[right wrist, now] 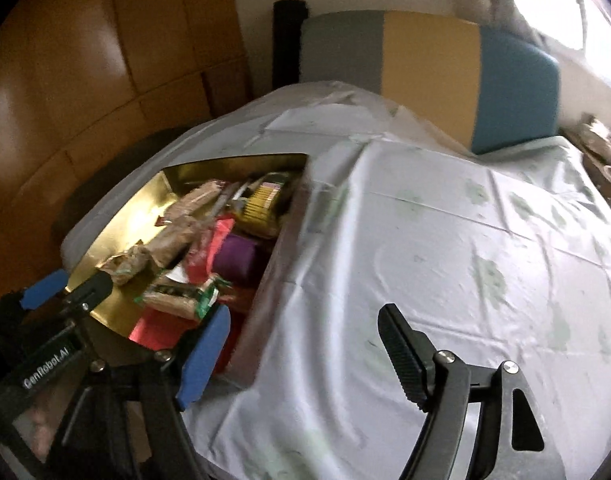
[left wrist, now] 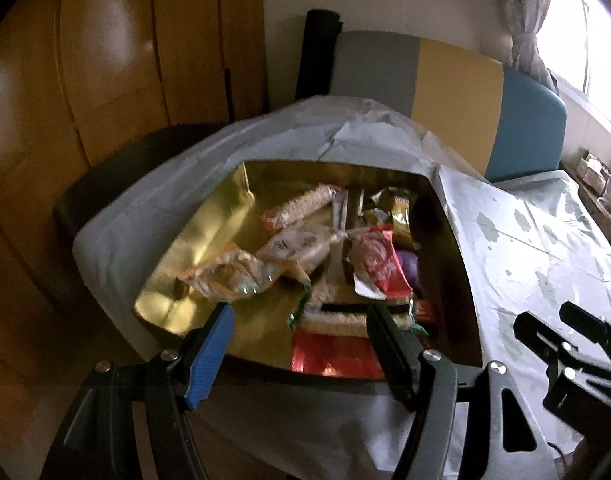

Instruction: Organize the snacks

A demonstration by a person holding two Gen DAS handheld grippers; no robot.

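Note:
A shiny gold box [left wrist: 209, 236] sits at the table's left end and holds several wrapped snacks: cracker packs [left wrist: 301, 204], a red wrapper [left wrist: 375, 260], a purple packet [left wrist: 409, 266], a green-edged pack [left wrist: 337, 316]. My left gripper [left wrist: 301, 312] is open and empty, hovering over the box's near edge. My right gripper [right wrist: 305, 320] is open and empty, over the tablecloth just right of the box [right wrist: 117, 240]; it also shows in the left wrist view [left wrist: 545, 320]. The left gripper shows at the lower left of the right wrist view [right wrist: 73, 284].
A pale tablecloth [right wrist: 445, 248] with faint green blotches covers the table. A grey, yellow and blue chair back [right wrist: 429, 68] stands behind it. Wooden cabinets [left wrist: 105, 80] fill the left. Clutter sits by the window at far right [left wrist: 597, 176].

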